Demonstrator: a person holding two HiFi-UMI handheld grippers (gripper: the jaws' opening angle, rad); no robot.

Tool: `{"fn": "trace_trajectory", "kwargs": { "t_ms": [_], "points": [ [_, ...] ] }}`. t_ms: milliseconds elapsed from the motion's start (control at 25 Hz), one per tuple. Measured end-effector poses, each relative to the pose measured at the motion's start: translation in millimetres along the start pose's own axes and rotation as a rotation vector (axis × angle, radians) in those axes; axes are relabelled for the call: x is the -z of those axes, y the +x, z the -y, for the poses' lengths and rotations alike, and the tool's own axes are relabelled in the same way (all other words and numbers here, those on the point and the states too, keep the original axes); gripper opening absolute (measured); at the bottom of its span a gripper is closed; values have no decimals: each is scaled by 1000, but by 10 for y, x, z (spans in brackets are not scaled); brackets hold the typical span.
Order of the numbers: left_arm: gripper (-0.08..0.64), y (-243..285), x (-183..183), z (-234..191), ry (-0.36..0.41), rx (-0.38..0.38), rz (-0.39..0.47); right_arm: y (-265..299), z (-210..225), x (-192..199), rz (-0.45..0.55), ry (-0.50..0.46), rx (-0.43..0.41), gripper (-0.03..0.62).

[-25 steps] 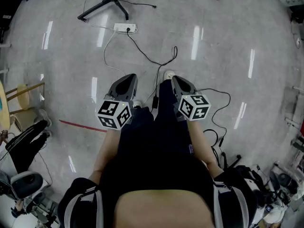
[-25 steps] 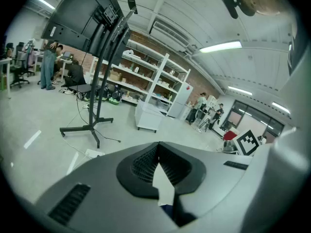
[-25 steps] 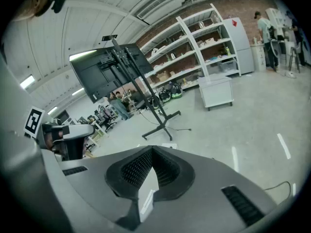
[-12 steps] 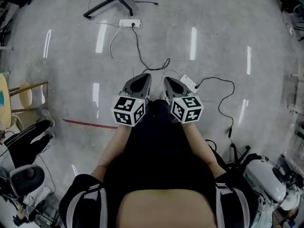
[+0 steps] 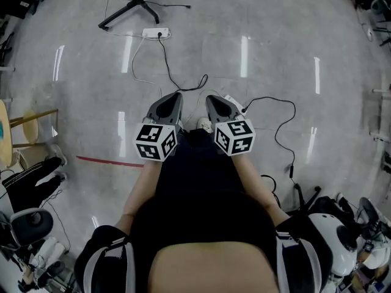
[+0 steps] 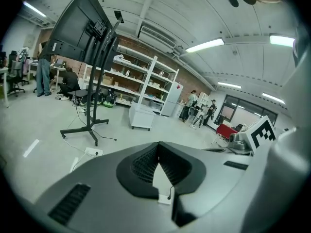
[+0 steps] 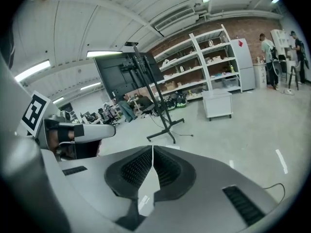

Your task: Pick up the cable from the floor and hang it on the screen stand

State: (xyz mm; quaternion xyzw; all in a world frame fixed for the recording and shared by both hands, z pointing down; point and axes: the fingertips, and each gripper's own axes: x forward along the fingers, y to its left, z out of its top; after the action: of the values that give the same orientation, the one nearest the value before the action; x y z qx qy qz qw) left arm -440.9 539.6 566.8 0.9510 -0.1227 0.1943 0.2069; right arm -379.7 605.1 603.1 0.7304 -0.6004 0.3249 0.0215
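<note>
The screen stand (image 5: 131,2) rises at upper left. The black cable (image 5: 168,63) lies untouched on the floor, just ahead of the left gripper (image 5: 176,94) and right gripper (image 5: 209,97), held side by side, jaws together and empty. Nothing appears done: pickup and hanging both lie ahead.

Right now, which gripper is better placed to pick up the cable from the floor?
Probably the right: the black cable loops across the floor beside the right gripper, farther from the left gripper. Both are shut and empty, so open it first.
</note>
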Motion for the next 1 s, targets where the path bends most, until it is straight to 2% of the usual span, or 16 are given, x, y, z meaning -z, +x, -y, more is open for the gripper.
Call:
{"fn": "trace_trajectory", "kwargs": {
  "t_ms": [160,360,680,1000],
  "points": [
    [8,105,-66,260,3,14,25,-132,222,-71,18,-9,-18,25],
    [8,232,-149,390,25,19,34,-164,443,-208,36,-6,-17,25],
    [8,460,-243,418,18,-3,24,-101,644,-343,27,-7,-27,25],
    [8,782,-332,204,-4,2,19,175,809,-532,42,9,-18,25]
  ]
}}
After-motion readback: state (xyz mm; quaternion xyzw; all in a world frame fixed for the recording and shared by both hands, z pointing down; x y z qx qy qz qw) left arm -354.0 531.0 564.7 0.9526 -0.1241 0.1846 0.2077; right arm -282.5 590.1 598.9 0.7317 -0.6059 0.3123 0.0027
